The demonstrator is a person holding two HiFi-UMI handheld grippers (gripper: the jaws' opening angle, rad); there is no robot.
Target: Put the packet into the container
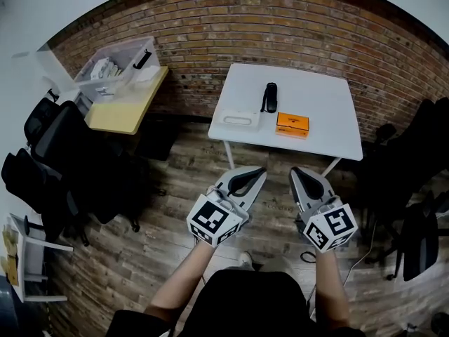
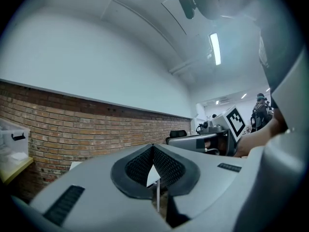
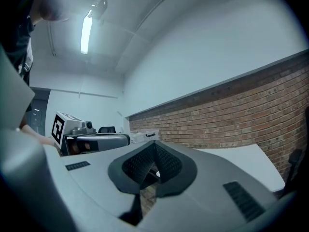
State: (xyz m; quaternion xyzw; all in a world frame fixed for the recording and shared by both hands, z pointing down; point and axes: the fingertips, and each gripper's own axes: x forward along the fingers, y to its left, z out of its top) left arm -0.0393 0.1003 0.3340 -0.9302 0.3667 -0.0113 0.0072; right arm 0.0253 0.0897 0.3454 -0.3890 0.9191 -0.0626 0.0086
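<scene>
An orange packet (image 1: 292, 123) lies flat on the white table (image 1: 323, 97), near its front edge. Just left of it sits a shallow white container (image 1: 238, 119), with a black device (image 1: 270, 97) behind them. Both grippers hover over the wooden floor, short of the table and pointing level toward it. My left gripper (image 1: 260, 171) is shut with nothing in it, its dark pads meeting (image 2: 153, 147). My right gripper (image 1: 297, 173) is also shut and empty (image 3: 154, 144). Each gripper view shows the other gripper alongside, the right gripper (image 2: 203, 141) and the left gripper (image 3: 96, 140).
A brick wall (image 1: 280, 27) runs behind the table. To the left stand a wooden side table (image 1: 126, 107) with a clear plastic bin (image 1: 119, 65), and black chairs (image 1: 63, 153). More dark chairs (image 1: 414, 209) crowd the right. A small white stand (image 1: 28, 258) sits at lower left.
</scene>
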